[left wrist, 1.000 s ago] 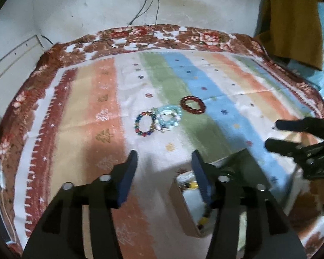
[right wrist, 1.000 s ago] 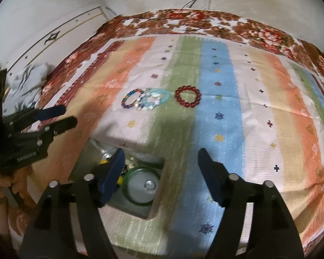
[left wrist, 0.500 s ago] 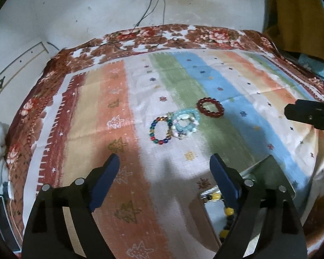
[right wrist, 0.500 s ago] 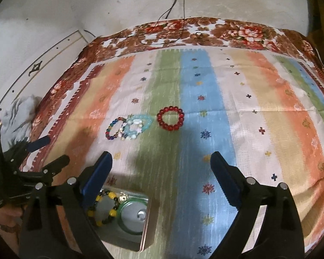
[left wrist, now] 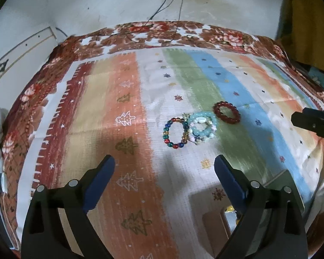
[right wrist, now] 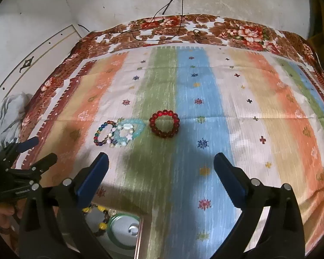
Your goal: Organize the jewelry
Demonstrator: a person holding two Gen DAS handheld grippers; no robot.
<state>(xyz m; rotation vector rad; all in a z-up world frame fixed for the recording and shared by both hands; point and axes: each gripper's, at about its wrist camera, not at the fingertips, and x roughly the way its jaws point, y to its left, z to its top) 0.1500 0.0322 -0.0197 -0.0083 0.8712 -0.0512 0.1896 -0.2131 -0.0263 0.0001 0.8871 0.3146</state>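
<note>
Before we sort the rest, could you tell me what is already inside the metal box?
The metal box holds a green bangle and a yellow-and-dark beaded bracelet. The right gripper's finger hides its left part.

Glossy glass-like red bead bracelet (right wrist: 164, 127); matt woven striped cloth (right wrist: 205, 90).

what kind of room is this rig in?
Likely a home bedroom. A floral bedspread under a striped cloth covers what looks like a bed against a stained plaster wall, with cables from a wall socket and clothes hanging beside it.
</note>
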